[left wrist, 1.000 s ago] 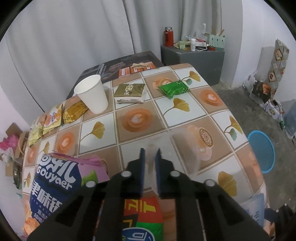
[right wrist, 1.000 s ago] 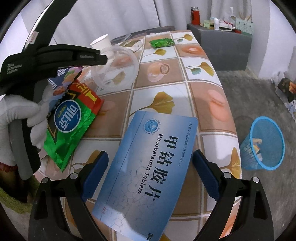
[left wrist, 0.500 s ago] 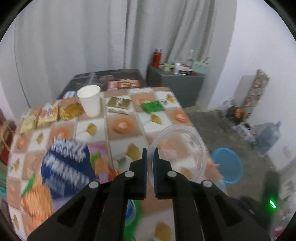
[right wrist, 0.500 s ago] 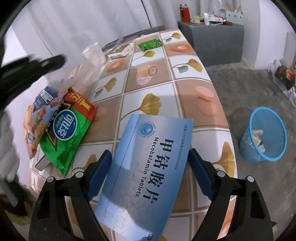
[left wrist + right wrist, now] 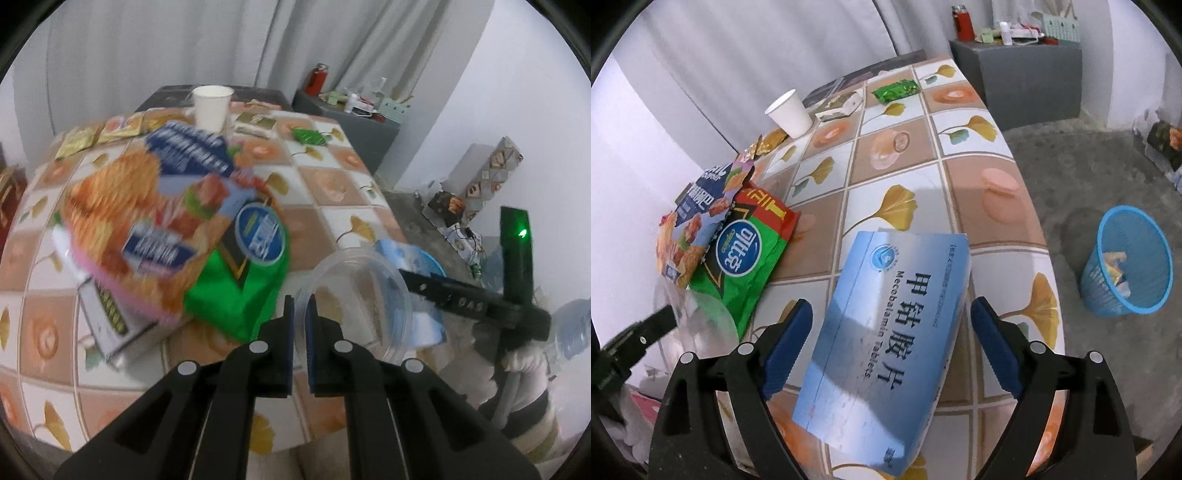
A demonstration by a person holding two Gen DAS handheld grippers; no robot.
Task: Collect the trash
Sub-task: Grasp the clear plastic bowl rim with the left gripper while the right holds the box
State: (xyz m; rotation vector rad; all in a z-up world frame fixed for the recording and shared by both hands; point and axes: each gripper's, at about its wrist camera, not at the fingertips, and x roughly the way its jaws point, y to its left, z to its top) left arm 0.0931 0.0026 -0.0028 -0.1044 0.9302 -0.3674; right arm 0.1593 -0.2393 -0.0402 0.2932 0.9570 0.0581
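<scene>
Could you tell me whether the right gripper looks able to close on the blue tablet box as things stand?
Probably yes: the right gripper is open with the blue tablet box lying between its pads, nothing on top of it.

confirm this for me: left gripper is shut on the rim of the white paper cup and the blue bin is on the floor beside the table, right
Not quite. The left gripper is shut on the rim of the clear plastic cup, not the white paper cup, which stands untouched at the far end of the table; the left wrist view shows it. The blue bin is indeed on the floor beside the table.
</scene>
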